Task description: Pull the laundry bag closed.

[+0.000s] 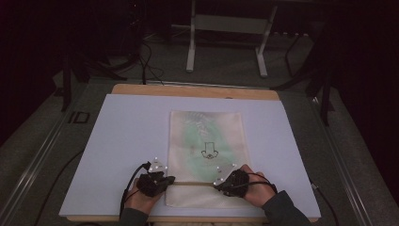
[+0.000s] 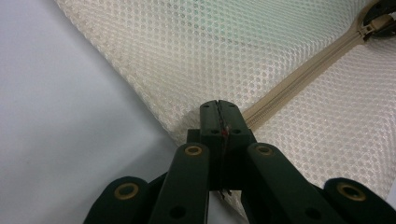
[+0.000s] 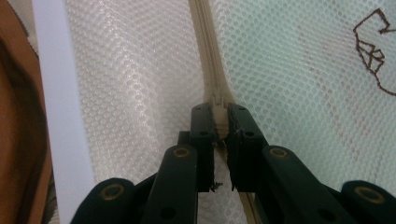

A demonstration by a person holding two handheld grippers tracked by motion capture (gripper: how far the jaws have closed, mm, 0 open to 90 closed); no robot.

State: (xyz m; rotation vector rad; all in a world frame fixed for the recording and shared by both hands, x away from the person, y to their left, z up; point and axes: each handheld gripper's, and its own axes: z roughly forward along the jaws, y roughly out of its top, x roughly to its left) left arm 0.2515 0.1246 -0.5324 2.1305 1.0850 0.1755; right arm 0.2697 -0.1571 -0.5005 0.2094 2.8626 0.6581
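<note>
A cream mesh bag [image 1: 207, 136] lies flat on the white board, with something pale green inside and a small black drawing [image 1: 209, 150] on it. Its beige zipper [image 1: 193, 183] runs across near the bag's near end. My left gripper [image 1: 170, 179] sits at the bag's left edge; in the left gripper view it [image 2: 218, 109] is shut on the mesh fabric beside the zipper's end [image 2: 299, 79]. My right gripper [image 1: 217, 184] rests on the zipper line; in the right gripper view it [image 3: 218, 112] is shut on the zipper pull [image 3: 217, 103], with the closed zipper [image 3: 205, 46] stretching ahead.
The white board [image 1: 122, 141] covers a wooden table [image 1: 188, 90]. On the dark floor beyond stand a white-legged frame [image 1: 226, 28] and cables [image 1: 148, 66]. The board's edge [image 3: 60, 116] runs close to the right gripper.
</note>
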